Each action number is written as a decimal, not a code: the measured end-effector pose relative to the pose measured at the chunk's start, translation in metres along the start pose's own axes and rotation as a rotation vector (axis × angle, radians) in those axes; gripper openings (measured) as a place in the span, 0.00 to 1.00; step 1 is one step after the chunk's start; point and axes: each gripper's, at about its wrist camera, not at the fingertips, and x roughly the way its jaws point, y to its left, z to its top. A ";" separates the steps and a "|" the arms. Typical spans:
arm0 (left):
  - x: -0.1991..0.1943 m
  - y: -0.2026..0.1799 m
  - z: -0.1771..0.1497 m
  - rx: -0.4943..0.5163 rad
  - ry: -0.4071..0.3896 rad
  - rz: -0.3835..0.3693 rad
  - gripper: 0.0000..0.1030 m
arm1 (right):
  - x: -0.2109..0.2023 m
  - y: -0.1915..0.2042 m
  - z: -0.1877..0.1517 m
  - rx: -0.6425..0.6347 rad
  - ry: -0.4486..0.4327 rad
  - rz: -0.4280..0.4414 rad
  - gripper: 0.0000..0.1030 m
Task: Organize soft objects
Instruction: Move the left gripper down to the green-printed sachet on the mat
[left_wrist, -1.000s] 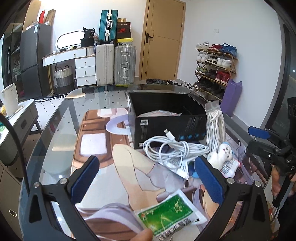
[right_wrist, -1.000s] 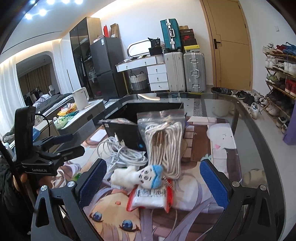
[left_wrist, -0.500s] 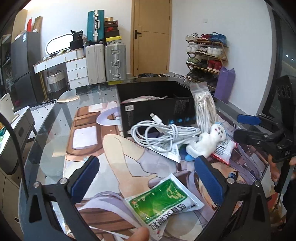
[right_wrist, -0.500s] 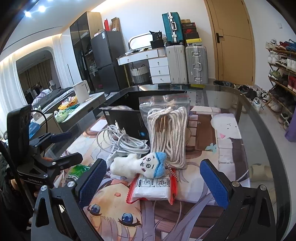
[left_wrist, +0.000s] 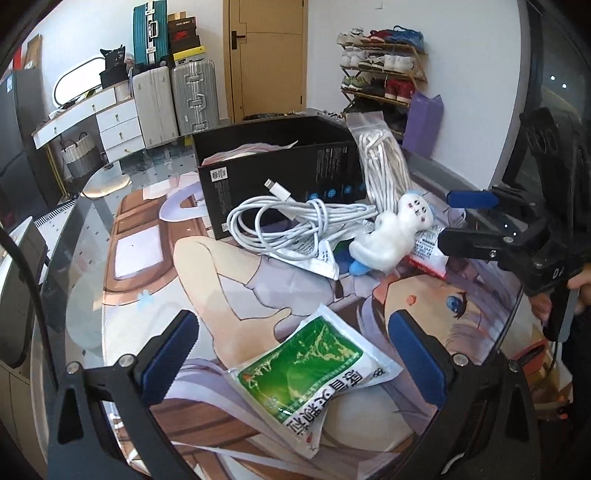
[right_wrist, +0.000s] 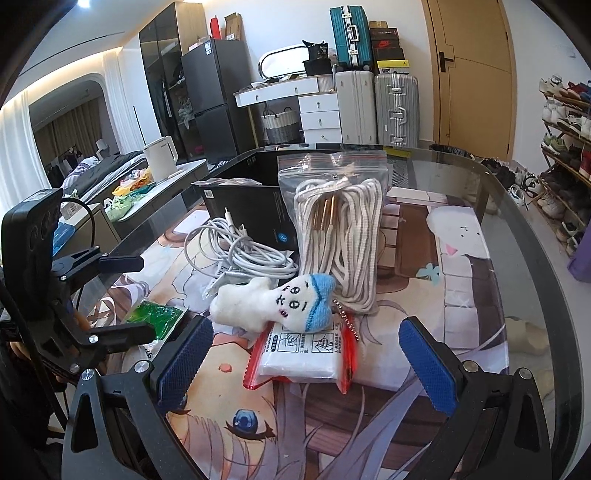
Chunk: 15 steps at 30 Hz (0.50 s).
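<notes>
A white plush toy with a blue tip (right_wrist: 275, 304) (left_wrist: 395, 230) lies on a red-edged white packet (right_wrist: 306, 356). Behind it a clear bag of white rope (right_wrist: 341, 236) (left_wrist: 382, 162) leans on an open black box (left_wrist: 280, 170) (right_wrist: 243, 206). A coiled white cable (left_wrist: 291, 225) (right_wrist: 236, 251) lies in front of the box. A green sachet (left_wrist: 306, 373) (right_wrist: 155, 314) lies between my left gripper's fingers. My left gripper (left_wrist: 295, 354) is open and empty. My right gripper (right_wrist: 306, 362) is open and empty, just short of the packet and plush.
The things lie on a printed mat (left_wrist: 155, 266) on a round glass table (right_wrist: 524, 229). Suitcases (left_wrist: 173, 99), drawers, a door and a shoe rack (left_wrist: 384, 77) stand beyond the table. A side table with a kettle (right_wrist: 160, 158) is off the left.
My left gripper has swung right and come closer over the green sachet. My right gripper has moved nearer to the plush toy and packet. Both stay open.
</notes>
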 end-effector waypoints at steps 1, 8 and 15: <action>0.001 0.000 -0.001 0.004 0.010 -0.001 1.00 | 0.001 0.001 0.000 -0.001 0.002 0.002 0.99; -0.002 0.007 -0.004 0.010 0.031 -0.017 1.00 | 0.002 0.004 -0.001 -0.011 0.007 0.008 0.99; -0.007 0.006 -0.011 0.067 0.048 -0.050 1.00 | 0.003 0.004 -0.001 -0.014 0.008 0.007 0.99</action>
